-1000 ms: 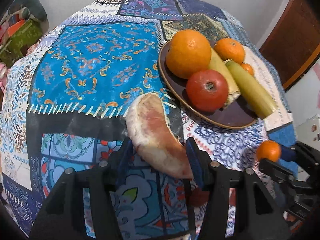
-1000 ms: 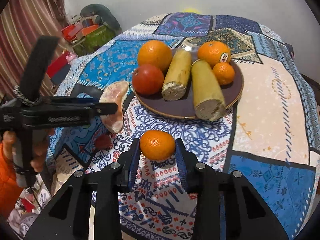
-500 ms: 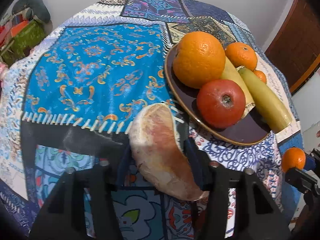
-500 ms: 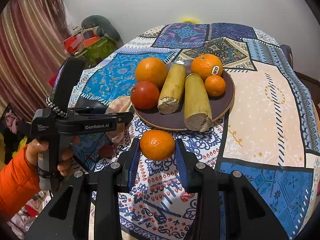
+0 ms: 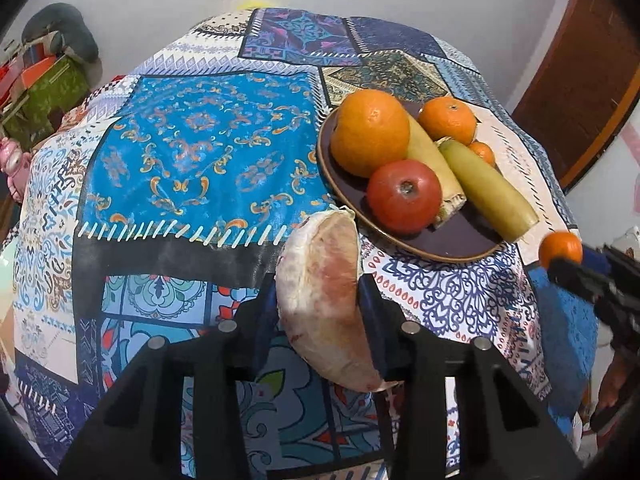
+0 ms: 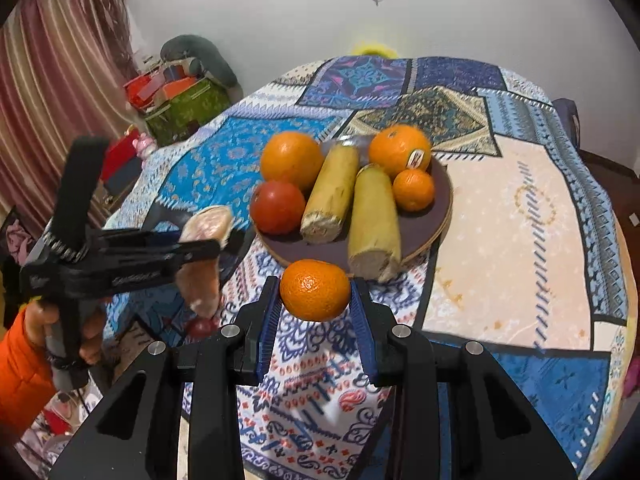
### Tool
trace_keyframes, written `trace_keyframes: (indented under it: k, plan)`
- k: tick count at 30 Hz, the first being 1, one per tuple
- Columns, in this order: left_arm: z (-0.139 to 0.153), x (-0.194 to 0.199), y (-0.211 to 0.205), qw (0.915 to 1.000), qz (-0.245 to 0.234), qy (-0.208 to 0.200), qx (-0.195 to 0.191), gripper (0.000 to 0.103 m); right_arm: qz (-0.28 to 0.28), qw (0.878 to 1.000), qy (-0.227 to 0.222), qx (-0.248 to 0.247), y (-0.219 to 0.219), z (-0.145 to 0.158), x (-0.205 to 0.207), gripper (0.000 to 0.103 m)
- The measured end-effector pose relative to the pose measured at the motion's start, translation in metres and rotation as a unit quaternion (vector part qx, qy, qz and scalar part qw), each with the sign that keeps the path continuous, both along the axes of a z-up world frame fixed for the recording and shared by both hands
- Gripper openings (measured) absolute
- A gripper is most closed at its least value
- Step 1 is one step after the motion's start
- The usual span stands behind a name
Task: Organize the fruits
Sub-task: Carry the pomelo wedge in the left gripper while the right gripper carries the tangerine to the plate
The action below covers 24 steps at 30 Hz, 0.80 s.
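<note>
Pinkish peeled pomelo wedge [image 5: 324,300] sits between the blue-padded fingers of my left gripper [image 5: 320,320], which are closing onto it; wedge lifted off the patchwork-cloth table [image 5: 192,152], just beside the near rim of the dark brown round plate [image 5: 460,240]. Right gripper [image 6: 316,312] fingers nearly closed, pads pressing both sides of a small orange mandarin [image 6: 315,290], held above the cloth just in front of the plate. On the plate: large orange [image 6: 291,160], red tomato [image 6: 278,207], two yellow-green sugarcane pieces [image 6: 374,224], two more mandarins [image 6: 413,190]
</note>
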<state>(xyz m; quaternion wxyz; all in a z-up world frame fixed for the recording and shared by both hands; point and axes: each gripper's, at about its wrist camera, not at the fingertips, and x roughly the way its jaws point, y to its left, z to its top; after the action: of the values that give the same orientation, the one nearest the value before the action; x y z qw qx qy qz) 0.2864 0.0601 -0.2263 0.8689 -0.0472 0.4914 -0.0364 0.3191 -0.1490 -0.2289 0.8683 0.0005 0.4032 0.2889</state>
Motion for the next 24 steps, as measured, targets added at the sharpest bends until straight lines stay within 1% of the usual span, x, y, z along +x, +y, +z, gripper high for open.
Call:
trace_keyframes:
  k: [3, 8, 16, 20, 24]
  plan:
    - [0.003, -0.002, 0.003, 1.0, 0.004, -0.005, 0.0, 0.039, -0.008, 1.0, -0.004, 0.007, -0.003, 0.003, 0.003, 0.032]
    - [0.021, -0.006, 0.007, 0.9992, 0.006, -0.022, -0.032, 0.039, -0.018, 1.0, -0.013, 0.008, -0.009, 0.008, 0.003, 0.032]
    - [0.066, -0.007, -0.011, 0.9964, -0.022, -0.077, -0.03, 0.038, -0.039, 0.999, -0.023, 0.007, -0.019, 0.014, 0.014, 0.032]
    - [0.081, 0.001, -0.021, 0.9945, -0.032, -0.091, -0.041, 0.038, -0.046, 0.998, -0.03, 0.007, -0.02, 0.018, 0.021, 0.032]
    - [0.086, 0.013, -0.034, 0.9933, -0.044, -0.097, -0.044, 0.038, -0.052, 0.998, -0.035, 0.016, -0.021, 0.023, 0.029, 0.032]
